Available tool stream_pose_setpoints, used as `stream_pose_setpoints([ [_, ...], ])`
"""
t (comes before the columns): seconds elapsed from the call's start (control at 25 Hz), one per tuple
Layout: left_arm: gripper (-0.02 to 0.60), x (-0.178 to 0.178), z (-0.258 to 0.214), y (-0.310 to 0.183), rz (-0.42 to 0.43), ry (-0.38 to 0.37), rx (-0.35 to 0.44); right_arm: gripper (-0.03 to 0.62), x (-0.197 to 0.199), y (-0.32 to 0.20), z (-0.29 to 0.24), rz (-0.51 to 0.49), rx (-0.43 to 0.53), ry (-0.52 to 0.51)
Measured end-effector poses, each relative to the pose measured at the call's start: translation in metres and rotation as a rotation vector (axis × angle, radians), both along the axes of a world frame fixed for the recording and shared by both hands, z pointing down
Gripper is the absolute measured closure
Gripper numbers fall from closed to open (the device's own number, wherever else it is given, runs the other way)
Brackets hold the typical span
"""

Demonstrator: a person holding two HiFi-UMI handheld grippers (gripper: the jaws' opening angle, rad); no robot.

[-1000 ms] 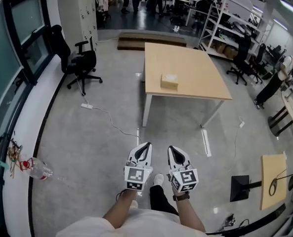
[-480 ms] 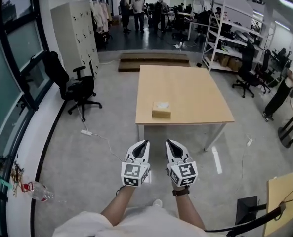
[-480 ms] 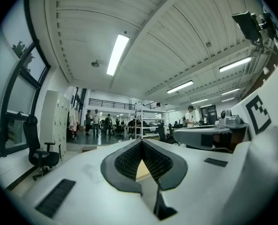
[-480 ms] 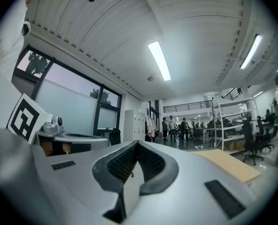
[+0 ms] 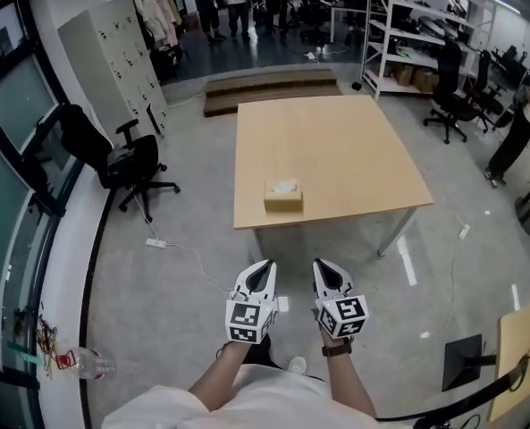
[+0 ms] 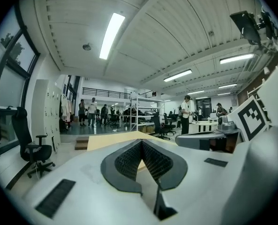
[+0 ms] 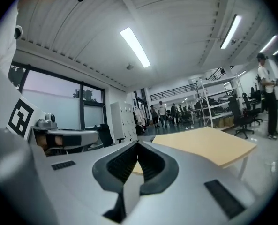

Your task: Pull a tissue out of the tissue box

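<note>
One tissue box [image 5: 283,195], two grippers [image 5: 266,266] [image 5: 323,265]

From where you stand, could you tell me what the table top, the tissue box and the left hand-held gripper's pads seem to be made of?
Table top: likely wood laminate, matt; even pale-tan surface.
Tissue box: probably cardboard; tan, sharp edges, white tissue on top.
Left hand-held gripper pads: likely dark rubber; fine ribbed texture, no shine.

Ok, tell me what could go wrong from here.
The tissue box sits near the table's front edge, so a pull could drag it off. The left hand-held gripper and right hand-held gripper are both shut and must open first. A power strip lies on the floor left of the approach.
</note>
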State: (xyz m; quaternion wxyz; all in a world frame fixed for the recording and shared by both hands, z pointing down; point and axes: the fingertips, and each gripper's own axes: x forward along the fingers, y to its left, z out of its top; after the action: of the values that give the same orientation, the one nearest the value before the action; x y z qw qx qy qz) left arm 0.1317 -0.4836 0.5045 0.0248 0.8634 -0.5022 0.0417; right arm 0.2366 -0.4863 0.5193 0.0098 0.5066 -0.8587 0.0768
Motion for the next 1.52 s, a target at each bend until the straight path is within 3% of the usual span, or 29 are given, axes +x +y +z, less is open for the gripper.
stream_pose_setpoints([
  [0.2, 0.58, 0.01, 0.02, -0.076, 0.043, 0.023, -0.016, 0.594, 0.015, -0.061, 0.02, 0.058, -0.021, 0.026],
  [0.32, 0.58, 0.015, 0.008, -0.132, 0.073, 0.048, 0.004, 0.594, 0.021, -0.115, 0.008, 0.091, -0.01, 0.05],
  [0.64, 0.58, -0.03, -0.046, -0.277, 0.074, 0.05, 0.123, 0.594, -0.04, -0.268, -0.046, 0.047, 0.08, 0.107],
  [0.72, 0.58, -0.04, -0.042, -0.299, 0.091, 0.059, 0.103, 0.594, -0.058, -0.29, -0.045, 0.027, 0.074, 0.114],
  [0.92, 0.58, -0.066, 0.007, -0.351, 0.094, 0.076, -0.045, 0.594, -0.083, -0.332, -0.017, -0.006, -0.001, 0.153],
  [1.4, 0.58, -0.041, 0.073, -0.422, 0.084, -0.007, -0.185, 0.591, -0.045, -0.421, 0.08, -0.091, -0.214, 0.33],
  [1.44, 0.58, -0.038, 0.076, -0.426, 0.085, -0.016, -0.195, 0.586, -0.043, -0.427, 0.089, -0.095, -0.233, 0.35],
  [1.52, 0.58, -0.036, 0.084, -0.434, 0.085, -0.028, -0.217, 0.51, -0.044, -0.438, 0.106, -0.105, -0.262, 0.383],
])
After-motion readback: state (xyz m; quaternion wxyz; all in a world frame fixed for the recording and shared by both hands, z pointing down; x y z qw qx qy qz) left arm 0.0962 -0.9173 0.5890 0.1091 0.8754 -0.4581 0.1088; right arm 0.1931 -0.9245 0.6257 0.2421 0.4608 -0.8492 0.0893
